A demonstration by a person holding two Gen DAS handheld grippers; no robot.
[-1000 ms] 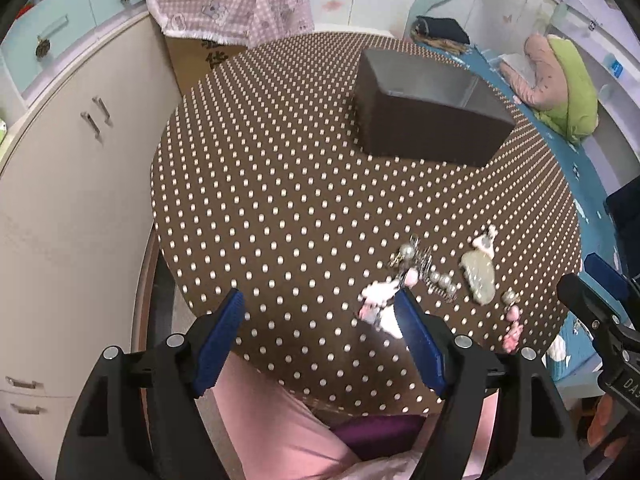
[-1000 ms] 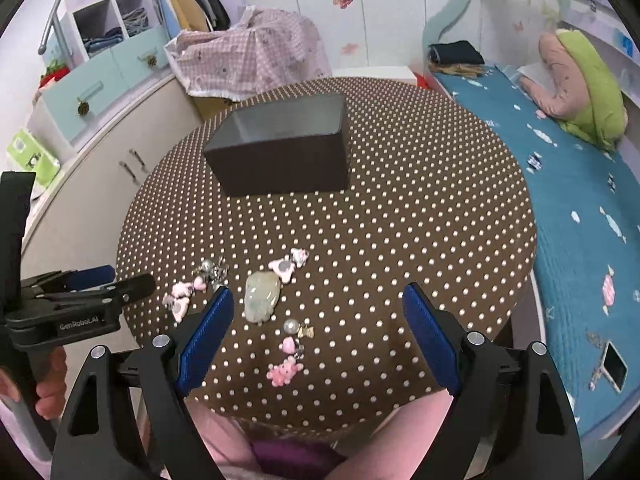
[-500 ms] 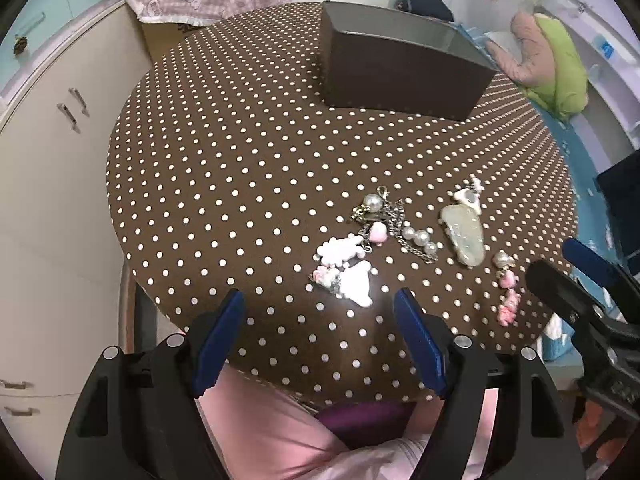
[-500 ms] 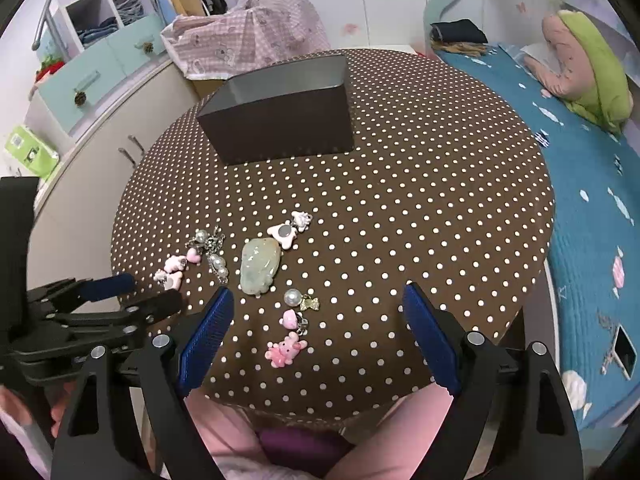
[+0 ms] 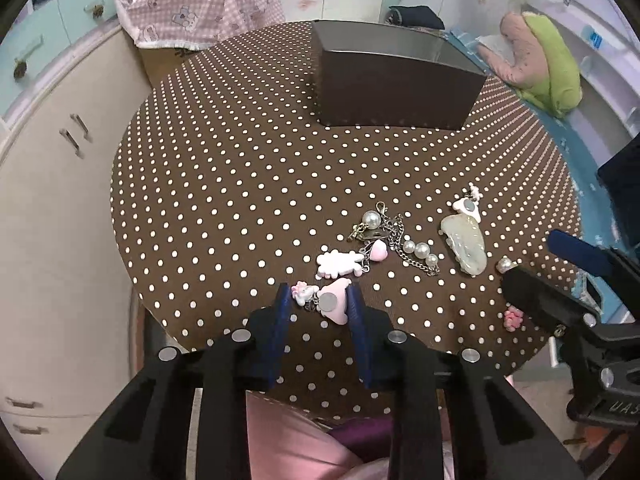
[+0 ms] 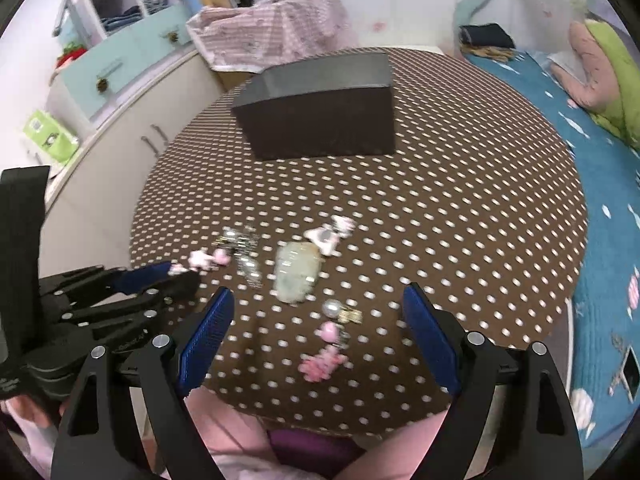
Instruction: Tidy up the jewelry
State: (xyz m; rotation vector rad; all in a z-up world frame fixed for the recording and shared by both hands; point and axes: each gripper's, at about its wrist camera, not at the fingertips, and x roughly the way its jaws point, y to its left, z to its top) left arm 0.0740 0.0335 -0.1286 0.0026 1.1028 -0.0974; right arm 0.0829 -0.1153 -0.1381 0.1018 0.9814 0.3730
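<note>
Several jewelry pieces lie near the front of a round brown polka-dot table (image 5: 240, 160). My left gripper (image 5: 318, 300) has its blue pads closed around a pink and white charm (image 5: 334, 306) with a small unicorn charm (image 5: 303, 292) beside it. Beyond lie a white cloud charm (image 5: 338, 264), a pearl and chain piece (image 5: 400, 240) and a pale green jade pendant (image 5: 466, 246). An open dark box (image 5: 392, 80) stands at the back. My right gripper (image 6: 316, 320) is open and empty above a pink charm string (image 6: 326, 350); the jade pendant (image 6: 296, 276) lies just ahead.
A cream cabinet (image 5: 48, 184) stands left of the table. A bed with a blue cover (image 6: 600, 160) and a green and pink cushion (image 5: 536, 56) lies to the right. A pink checked cloth (image 5: 196, 4) covers a carton behind the table.
My left gripper moved forward to the pink and white charm and closed its pads on it. My right gripper moved slightly forward and stays open.
</note>
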